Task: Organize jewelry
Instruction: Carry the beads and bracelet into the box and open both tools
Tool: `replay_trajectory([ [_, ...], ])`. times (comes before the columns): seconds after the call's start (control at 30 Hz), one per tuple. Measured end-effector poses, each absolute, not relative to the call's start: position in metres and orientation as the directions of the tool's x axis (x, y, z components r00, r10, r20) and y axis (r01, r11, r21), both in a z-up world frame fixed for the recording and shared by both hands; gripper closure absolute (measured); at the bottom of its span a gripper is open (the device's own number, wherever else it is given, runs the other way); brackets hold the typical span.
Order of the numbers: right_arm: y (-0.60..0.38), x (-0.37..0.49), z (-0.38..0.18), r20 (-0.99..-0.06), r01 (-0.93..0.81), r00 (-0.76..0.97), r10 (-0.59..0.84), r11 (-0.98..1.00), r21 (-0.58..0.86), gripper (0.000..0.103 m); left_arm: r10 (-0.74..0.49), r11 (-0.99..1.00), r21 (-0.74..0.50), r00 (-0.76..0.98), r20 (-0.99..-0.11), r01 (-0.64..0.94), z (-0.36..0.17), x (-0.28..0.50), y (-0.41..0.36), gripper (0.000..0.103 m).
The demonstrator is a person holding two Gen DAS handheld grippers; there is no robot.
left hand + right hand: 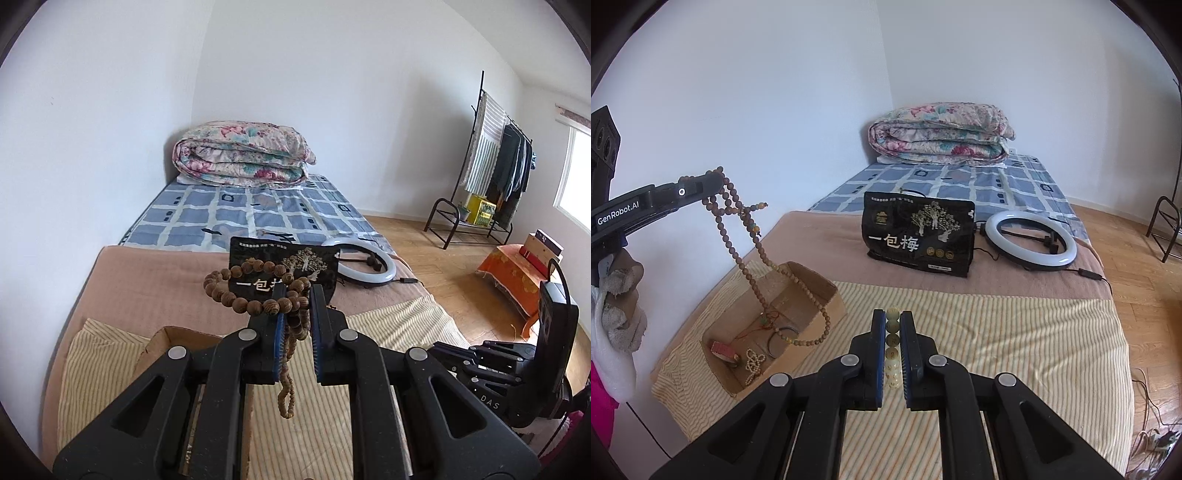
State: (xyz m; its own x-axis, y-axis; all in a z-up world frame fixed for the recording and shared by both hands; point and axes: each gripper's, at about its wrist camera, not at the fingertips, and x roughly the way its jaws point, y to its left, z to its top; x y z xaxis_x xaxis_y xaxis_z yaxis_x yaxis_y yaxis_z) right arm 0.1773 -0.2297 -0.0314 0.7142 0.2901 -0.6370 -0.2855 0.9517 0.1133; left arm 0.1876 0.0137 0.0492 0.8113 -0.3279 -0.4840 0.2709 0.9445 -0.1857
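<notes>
My left gripper (297, 295) is shut on brown wooden bead strings (255, 291): a loop of large beads bunches at the tips and a thin strand hangs down. In the right wrist view the left gripper (714, 182) is raised above an open cardboard box (820, 295), and the long bead strand (798, 284) dangles into it. The box holds a red pendant (722, 350), a pearl string (753, 363), a dark bangle (775, 339) and a red cord. My right gripper (893, 317) is shut on a pale green bead bracelet (892, 339) above the striped cloth.
A black snack bag (918, 236) stands on the brown blanket, with a ring light (1030, 240) to its right. A folded floral quilt (938, 134) lies at the bed's far end. A clothes rack (487, 173) and orange-covered stool (513, 273) stand on the wood floor at right.
</notes>
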Motion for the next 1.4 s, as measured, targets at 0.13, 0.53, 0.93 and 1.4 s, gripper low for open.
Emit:
replay_trajectory([
  [0.13, -0.207, 0.186, -0.033, -0.636, -0.316, 0.702, 0.32, 0.94, 0.125, 0.098, -0.295, 0.955, -0.179, 0.826, -0.48, 0.237, 0.052, 0.19, 0.04, 0.093],
  [0.53, -0.137, 0.218, -0.044, -0.647, -0.407, 0.657, 0.388, 0.904, 0.13, 0.098, -0.236, 0.97, -0.175, 0.835, -0.497, 0.169, 0.039, 0.196, 0.092, 0.093],
  [0.93, -0.087, 0.26, -0.072, -0.683, -0.454, 0.594, 0.425, 0.878, 0.151, 0.098, -0.232, 0.969, -0.194, 0.817, -0.528, 0.15, 0.016, 0.218, 0.111, 0.093],
  [1.4, -0.062, 0.288, -0.106, -0.725, -0.468, 0.54, 0.427, 0.869, 0.163, 0.097, -0.221, 0.973, -0.188, 0.77, -0.598, 0.134, -0.021, 0.227, 0.118, 0.093],
])
